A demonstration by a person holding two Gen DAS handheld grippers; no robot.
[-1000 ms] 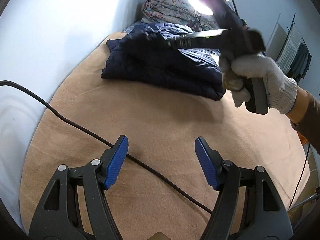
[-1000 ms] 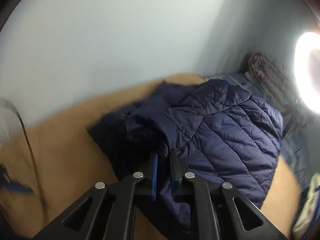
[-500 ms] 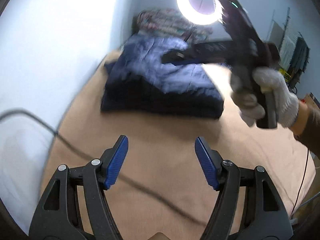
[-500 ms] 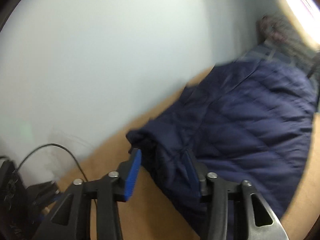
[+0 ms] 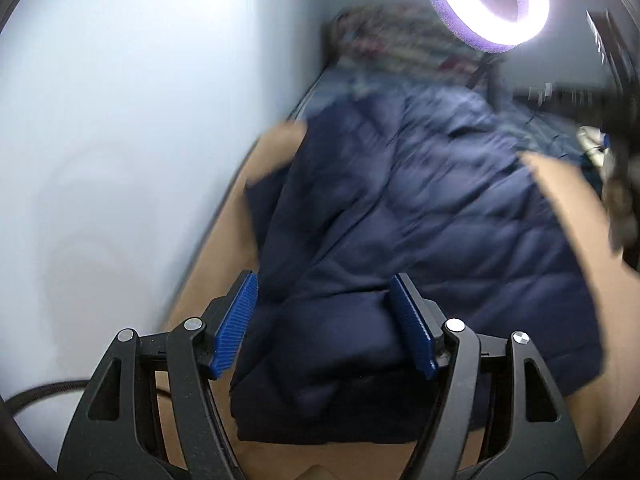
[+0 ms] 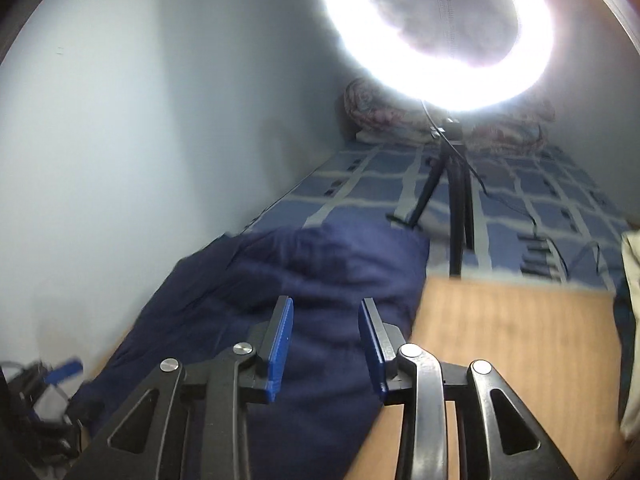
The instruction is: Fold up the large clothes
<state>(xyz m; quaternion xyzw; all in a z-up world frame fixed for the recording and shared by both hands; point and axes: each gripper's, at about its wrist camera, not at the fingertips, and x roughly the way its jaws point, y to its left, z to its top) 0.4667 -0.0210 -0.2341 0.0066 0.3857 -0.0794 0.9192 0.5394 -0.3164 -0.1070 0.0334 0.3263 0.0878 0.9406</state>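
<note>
A dark navy quilted jacket [image 5: 420,216] lies folded on the tan surface [image 5: 576,208], against the wall. My left gripper [image 5: 324,320] is open, its blue pads on either side of the jacket's near folded edge, holding nothing. My right gripper [image 6: 326,340] is open and empty above the jacket [image 6: 280,280], near its far right edge. The gloved right hand [image 5: 616,184] shows at the right edge of the left wrist view.
A lit ring light [image 6: 440,32] on a black tripod [image 6: 456,200] stands on the blue checked bedding [image 6: 520,208] beyond the tan surface [image 6: 512,340]. A patterned quilt roll [image 6: 372,108] lies at the far end. The wall [image 6: 120,120] runs along the left. A black cable [image 5: 44,394] lies near left.
The right gripper opened and let go of the jacket, then swung up and right toward the ring light. The left gripper moved forward from the bare tan surface up to the jacket's near edge.
</note>
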